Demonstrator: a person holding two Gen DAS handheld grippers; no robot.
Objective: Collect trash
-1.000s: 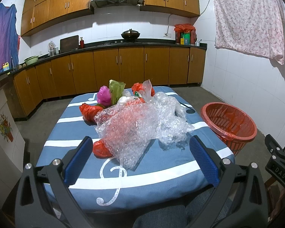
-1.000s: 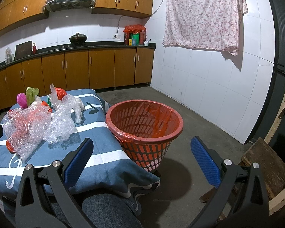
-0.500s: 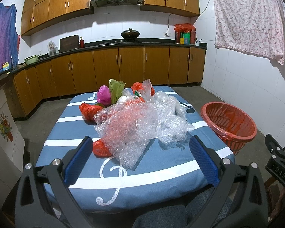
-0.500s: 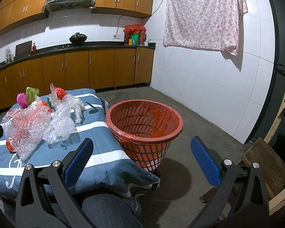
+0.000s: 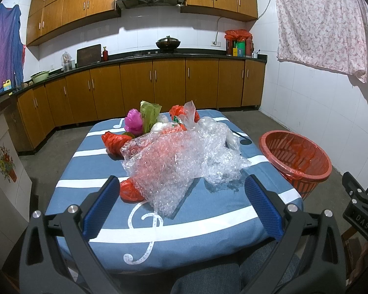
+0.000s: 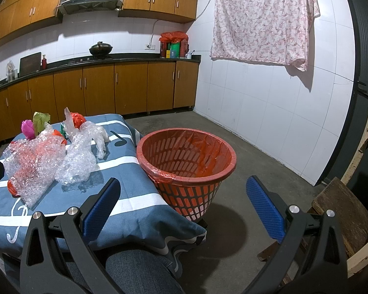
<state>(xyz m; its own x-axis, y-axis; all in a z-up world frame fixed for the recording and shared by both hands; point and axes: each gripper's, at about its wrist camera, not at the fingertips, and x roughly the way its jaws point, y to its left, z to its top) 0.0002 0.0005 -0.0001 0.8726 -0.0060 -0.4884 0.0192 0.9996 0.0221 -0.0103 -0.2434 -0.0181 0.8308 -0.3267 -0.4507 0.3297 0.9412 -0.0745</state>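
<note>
A heap of trash lies on the blue striped table [image 5: 208, 225]: a big sheet of bubble wrap [image 5: 166, 166], clear plastic [image 5: 223, 161], red bags [image 5: 112, 142], a pink bag [image 5: 133, 121] and a green bag [image 5: 148, 114]. My left gripper [image 5: 181, 205] stands open just short of the bubble wrap, holding nothing. The red basket [image 6: 186, 161] with a red liner stands on the floor right of the table. My right gripper [image 6: 184, 205] is open and empty in front of the basket. The same bubble wrap [image 6: 34, 164] shows at the left of the right wrist view.
Brown cabinets [image 5: 139, 85] and a dark counter run along the back wall. A flowered cloth [image 6: 260, 19] hangs on the white tiled wall. A worn wooden stool [image 6: 343, 210] stands at the right. A person's knee in blue trousers [image 6: 139, 272] is below the grippers.
</note>
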